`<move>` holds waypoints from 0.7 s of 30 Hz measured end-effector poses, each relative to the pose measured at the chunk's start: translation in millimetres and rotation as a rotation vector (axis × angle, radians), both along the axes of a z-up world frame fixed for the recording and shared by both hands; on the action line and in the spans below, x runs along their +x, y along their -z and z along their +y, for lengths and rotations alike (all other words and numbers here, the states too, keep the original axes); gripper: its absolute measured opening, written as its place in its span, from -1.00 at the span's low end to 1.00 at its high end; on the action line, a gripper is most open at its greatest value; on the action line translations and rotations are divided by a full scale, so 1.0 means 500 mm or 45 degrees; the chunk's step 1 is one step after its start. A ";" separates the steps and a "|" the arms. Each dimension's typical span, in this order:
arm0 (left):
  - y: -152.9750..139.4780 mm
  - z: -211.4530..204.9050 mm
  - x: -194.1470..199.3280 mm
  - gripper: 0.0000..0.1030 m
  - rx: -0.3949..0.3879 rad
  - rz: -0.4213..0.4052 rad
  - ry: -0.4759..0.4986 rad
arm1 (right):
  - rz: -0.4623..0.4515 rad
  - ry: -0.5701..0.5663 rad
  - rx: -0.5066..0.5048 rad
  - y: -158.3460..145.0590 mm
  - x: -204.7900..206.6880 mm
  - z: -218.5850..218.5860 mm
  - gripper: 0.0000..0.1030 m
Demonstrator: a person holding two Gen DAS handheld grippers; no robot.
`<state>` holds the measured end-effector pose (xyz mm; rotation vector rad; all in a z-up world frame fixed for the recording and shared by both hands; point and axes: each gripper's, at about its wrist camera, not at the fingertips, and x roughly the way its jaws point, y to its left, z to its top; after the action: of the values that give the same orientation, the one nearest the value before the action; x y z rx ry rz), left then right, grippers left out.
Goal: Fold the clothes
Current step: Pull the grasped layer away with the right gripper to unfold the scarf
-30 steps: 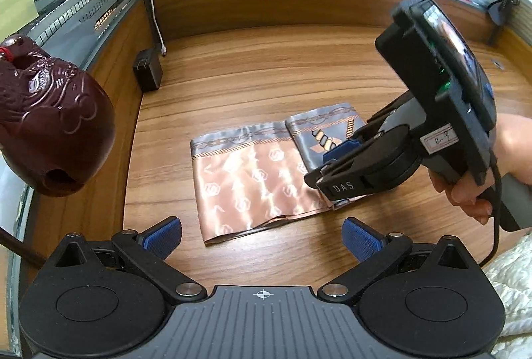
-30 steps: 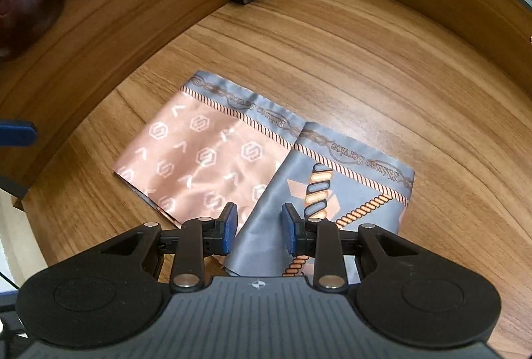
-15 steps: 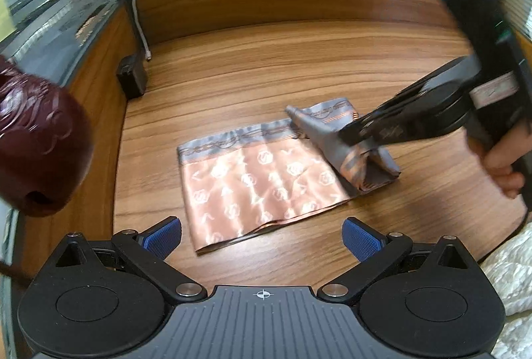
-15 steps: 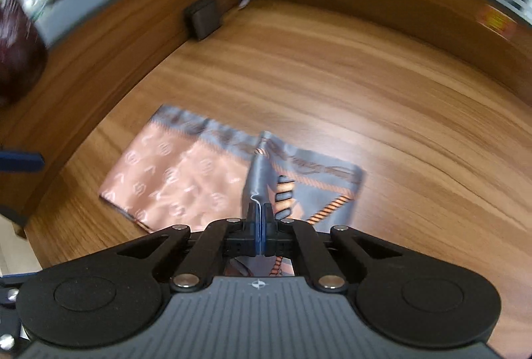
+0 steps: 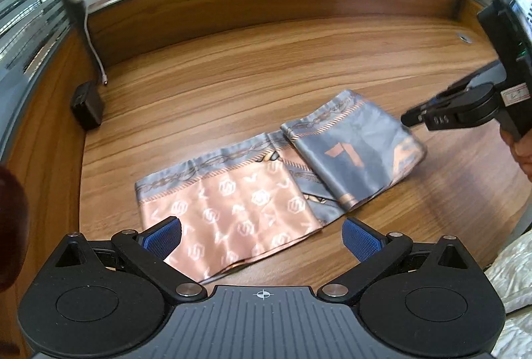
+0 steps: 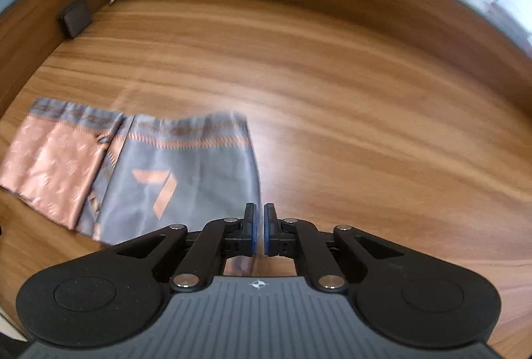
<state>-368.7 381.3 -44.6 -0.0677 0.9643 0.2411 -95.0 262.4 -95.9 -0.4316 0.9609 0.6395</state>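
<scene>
Found the bench (image 5: pixel 266 76) carrying the cloth (image 5: pixel 232 202) just ahead of the left hand-held gripper (image 5: pixel 262 234), spread wide and empty. Saw its grey flap (image 5: pixel 359 152) doubled over, just left of the right hand-held gripper (image 6: pixel 260 226). Judged folding midway; next probably needed a clean edge pinch. Only in the right view: pads barely apart, gripping nothing. Only in the left: the cloth's full length.
</scene>
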 end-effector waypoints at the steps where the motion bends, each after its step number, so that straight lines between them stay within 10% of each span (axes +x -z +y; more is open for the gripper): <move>1: 0.001 -0.001 0.005 1.00 0.000 0.000 0.010 | -0.011 -0.022 0.013 -0.007 -0.007 0.005 -0.80; 17: 0.000 0.009 -0.005 1.00 0.029 0.017 0.006 | 0.190 -0.310 0.070 0.023 -0.081 0.169 -0.36; 21: 0.001 0.016 -0.015 1.00 0.032 0.022 -0.018 | 0.208 -0.307 0.075 0.033 -0.074 0.179 -0.95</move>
<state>-376.3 389.4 -44.9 -0.0491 0.9782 0.2672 -132.1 351.7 -112.3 -0.4515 1.0506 0.9311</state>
